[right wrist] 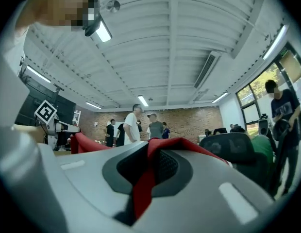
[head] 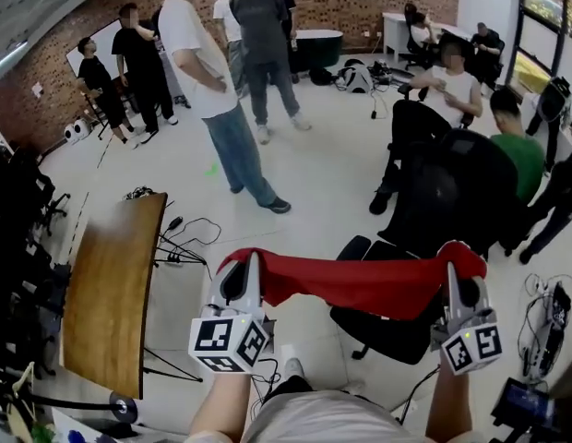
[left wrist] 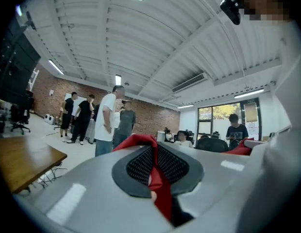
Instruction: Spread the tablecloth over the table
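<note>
While looking down in the head view, holding the red tablecloth stretched in the air between left gripper and right gripper, right of the wooden table. Left gripper view: clamping jaws on its red fold. Right gripper view: pinching it likewise, jaws together.

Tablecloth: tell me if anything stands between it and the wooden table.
Nothing visible does. The tablecloth hangs stretched between the left tongs and right tongs, both shut on it. The wooden table stands to its left, only floor and cables between; the black chair is on the other side.
</note>
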The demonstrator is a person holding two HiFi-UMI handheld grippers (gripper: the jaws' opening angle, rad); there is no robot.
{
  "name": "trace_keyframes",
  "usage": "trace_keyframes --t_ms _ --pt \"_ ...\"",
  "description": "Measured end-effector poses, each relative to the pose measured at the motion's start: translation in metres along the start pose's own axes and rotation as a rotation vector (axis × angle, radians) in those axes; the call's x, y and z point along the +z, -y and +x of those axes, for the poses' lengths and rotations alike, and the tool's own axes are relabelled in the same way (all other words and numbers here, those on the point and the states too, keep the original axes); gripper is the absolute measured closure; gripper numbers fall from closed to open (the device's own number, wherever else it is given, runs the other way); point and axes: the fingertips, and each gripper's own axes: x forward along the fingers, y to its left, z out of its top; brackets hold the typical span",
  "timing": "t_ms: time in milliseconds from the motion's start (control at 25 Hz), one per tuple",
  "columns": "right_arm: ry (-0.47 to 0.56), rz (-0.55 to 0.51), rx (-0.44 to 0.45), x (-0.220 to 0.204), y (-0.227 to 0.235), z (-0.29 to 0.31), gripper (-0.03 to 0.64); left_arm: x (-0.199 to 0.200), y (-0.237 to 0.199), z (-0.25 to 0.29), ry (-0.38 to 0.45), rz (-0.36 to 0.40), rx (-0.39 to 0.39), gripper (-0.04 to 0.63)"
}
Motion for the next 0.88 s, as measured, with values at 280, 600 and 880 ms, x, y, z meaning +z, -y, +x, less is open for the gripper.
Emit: trace_keyframes --t_ms 280,600,880 --pt "0.007 0.003 0.206 -0.01 -0.117 0.087 0.6 0.024 -0.125 -0.065 0.059 0.006 0.196 0.568" --pt "0.014 0.067 0.476 -0.03 -0.285 0.202 0.6 0.052 -0.275 -0.166 0.113 0.042 0.474 0.568" --pt "-0.027 0.102 0.788 -0.053 -0.451 0.258 0.6 0.068 -0.356 -0.291 0.162 0.078 0.789 0.568"
